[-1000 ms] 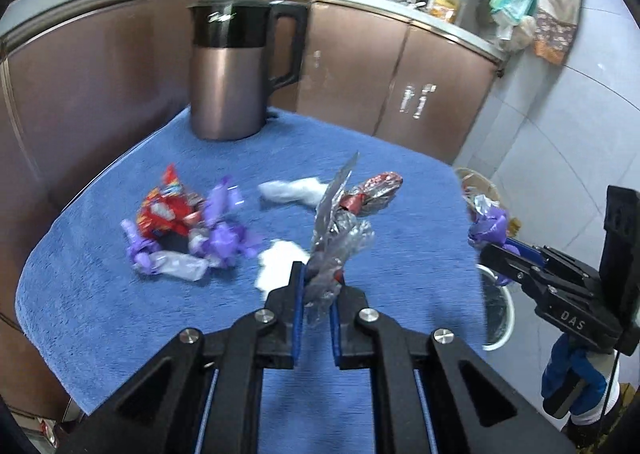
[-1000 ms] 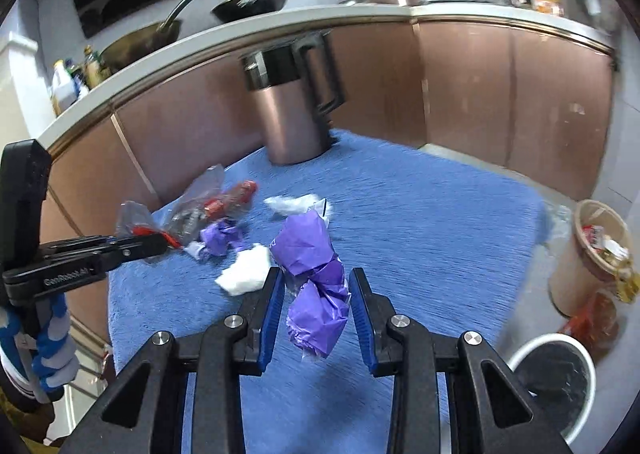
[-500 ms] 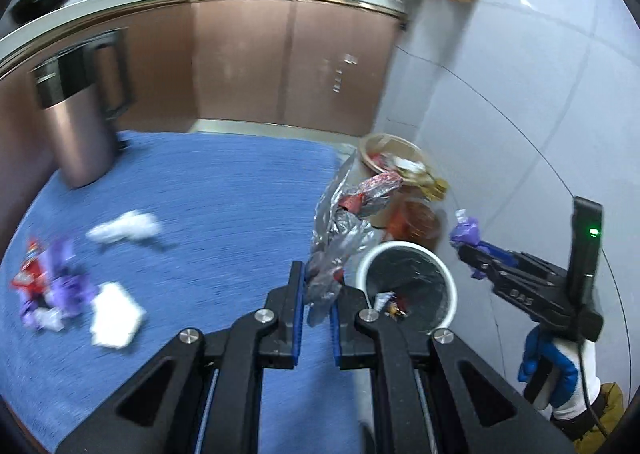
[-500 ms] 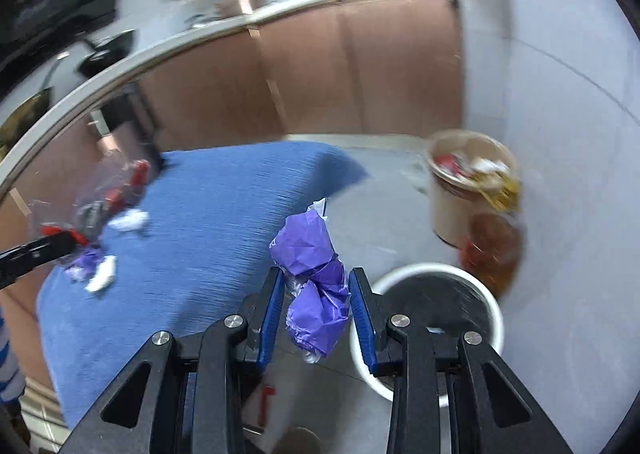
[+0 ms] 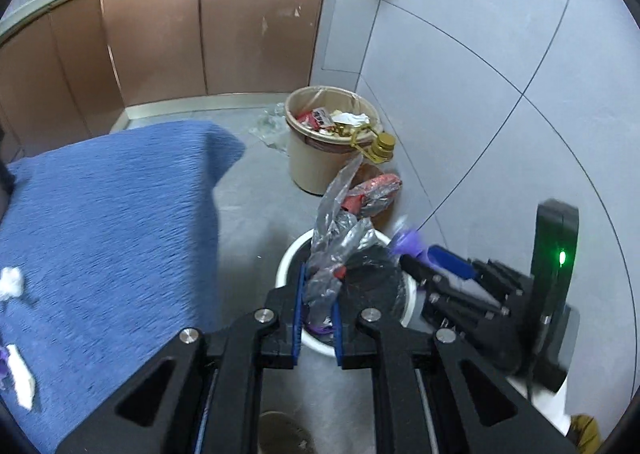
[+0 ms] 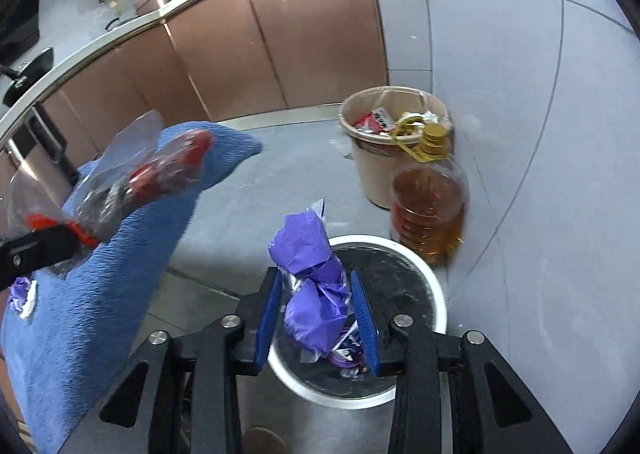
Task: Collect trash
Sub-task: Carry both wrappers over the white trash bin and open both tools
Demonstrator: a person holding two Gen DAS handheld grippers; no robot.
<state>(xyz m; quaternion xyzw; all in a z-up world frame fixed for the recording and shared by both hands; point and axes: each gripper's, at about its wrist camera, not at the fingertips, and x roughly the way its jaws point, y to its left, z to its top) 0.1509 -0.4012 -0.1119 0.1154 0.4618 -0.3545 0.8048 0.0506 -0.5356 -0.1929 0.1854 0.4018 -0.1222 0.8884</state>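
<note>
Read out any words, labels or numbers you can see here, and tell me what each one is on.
None can be read.
Red and white packet in the beige bin: print too blurred.
Wrapper in the white-rimmed bin, below the purple wrapper: too small.
Oil bottle: no label visible.

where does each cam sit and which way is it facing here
Left wrist: sits on the left tongs, looks forward and down at the white bin on the floor; own black arms and blue pads show, shut on a clear wrapper, with the right tongs at right.
Right wrist: sits on the right tongs, looks down at the same white bin; own arms show, holding a purple wrapper, left tongs at left.
Shared: white bin, tan bin, blue cloth, cabinets.
</note>
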